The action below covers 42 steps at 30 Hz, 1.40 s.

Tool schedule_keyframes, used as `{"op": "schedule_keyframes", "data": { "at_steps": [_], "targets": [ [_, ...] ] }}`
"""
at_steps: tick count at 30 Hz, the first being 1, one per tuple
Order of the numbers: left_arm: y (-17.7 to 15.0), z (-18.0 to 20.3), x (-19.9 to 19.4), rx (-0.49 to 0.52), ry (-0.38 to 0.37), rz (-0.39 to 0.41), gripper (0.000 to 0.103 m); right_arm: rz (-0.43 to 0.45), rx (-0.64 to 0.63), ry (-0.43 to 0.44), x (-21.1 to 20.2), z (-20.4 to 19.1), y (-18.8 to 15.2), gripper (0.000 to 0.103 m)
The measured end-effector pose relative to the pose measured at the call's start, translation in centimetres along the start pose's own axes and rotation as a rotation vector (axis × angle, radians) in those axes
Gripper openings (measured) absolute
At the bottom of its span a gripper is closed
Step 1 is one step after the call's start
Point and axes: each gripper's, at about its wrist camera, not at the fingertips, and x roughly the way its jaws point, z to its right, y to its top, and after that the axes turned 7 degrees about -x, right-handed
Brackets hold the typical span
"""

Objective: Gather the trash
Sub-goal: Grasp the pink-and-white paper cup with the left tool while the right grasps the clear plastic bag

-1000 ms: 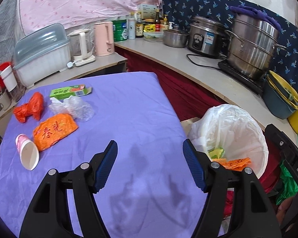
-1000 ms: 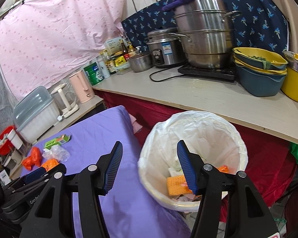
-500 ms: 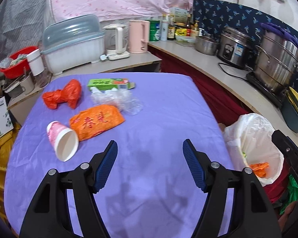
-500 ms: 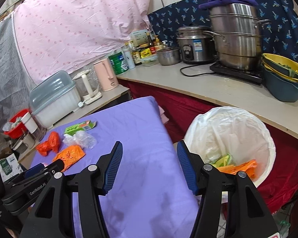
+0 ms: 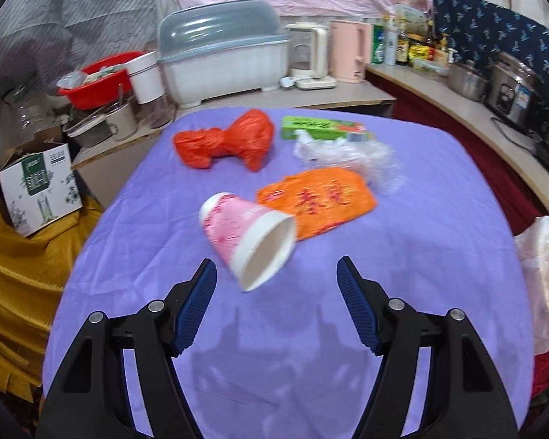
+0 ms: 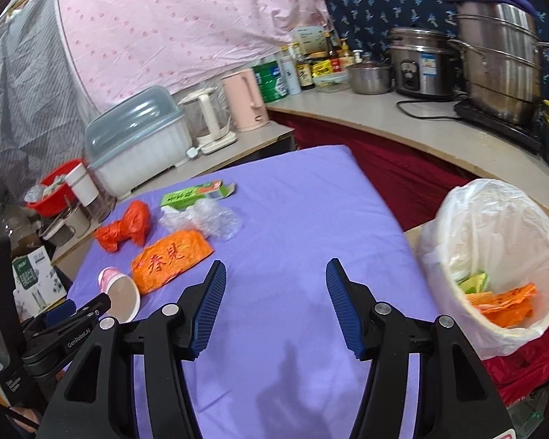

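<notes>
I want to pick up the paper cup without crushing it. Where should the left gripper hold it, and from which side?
Judging by its pose: the cup lies on its side, open mouth toward the left gripper, whose jaws stand open and empty. Probably come from the mouth side and close across the rim, the stiffest part.

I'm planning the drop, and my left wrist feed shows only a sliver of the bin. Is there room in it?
Observer: Plenty. The bin holds only an orange wrapper and a green scrap, low down.
Operator: Is the right gripper carrying anything?
Observer: No. Its jaws are open with nothing between them, above the table.
Operator: Where exactly does the bin stand?
Observer: Off the table's right edge, between it and the counter, with its rim below the tabletop.
</notes>
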Motion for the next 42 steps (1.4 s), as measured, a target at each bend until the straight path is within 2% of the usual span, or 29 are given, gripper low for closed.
{"op": "schedule_keyframes", "data": {
  "at_steps": [8, 16, 18, 21, 22, 23, 26, 29, 36, 42],
  "targets": [
    [-0.3, -3.5, 4.0, -0.017, 0.055, -0.046, 0.065, -0.060, -0.029, 0.048, 4.7, -3.7, -0.1, 0.056],
    [0.0, -4.5, 7.6, -0.036, 0.038, -0.091, 0.064, -0.100, -0.049, 0.073, 9.0, -5.9, 0.2, 0.056],
    [0.2, -4.6, 8.3, -0.036, 0.029, -0.099, 0.060, -0.110, -0.057, 0.077, 10.2, -6.5, 0.4, 0.056],
    [0.7, -4.6, 9.0, -0.035, 0.014, -0.104, 0.043, -0.118, -0.060, 0.086, 11.7, -7.2, 0.7, 0.056],
    [0.9, -4.6, 9.2, -0.036, 0.006, -0.107, 0.026, -0.119, -0.060, 0.088, 12.2, -7.4, 0.9, 0.056],
    [1.2, -4.7, 9.4, -0.037, -0.002, -0.115, 0.020, -0.117, -0.057, 0.088, 12.6, -7.5, 1.1, 0.056],
    [2.0, -5.0, 9.5, -0.055, -0.005, -0.098, 0.013, -0.116, -0.043, 0.093, 14.1, -7.7, 1.8, 0.056],
    [3.1, -5.3, 9.3, -0.062, -0.006, -0.072, 0.009, -0.110, -0.034, 0.100, 15.5, -8.0, 2.9, 0.056],
    [6.0, -5.8, 8.9, -0.090, -0.013, -0.019, 0.009, -0.090, -0.045, 0.107, 18.8, -8.7, 5.6, 0.056],
    [7.4, -5.5, 9.5, -0.098, -0.026, -0.007, 0.009, -0.119, -0.050, 0.111, 22.1, -9.3, 6.3, 0.054]
  ]
}}
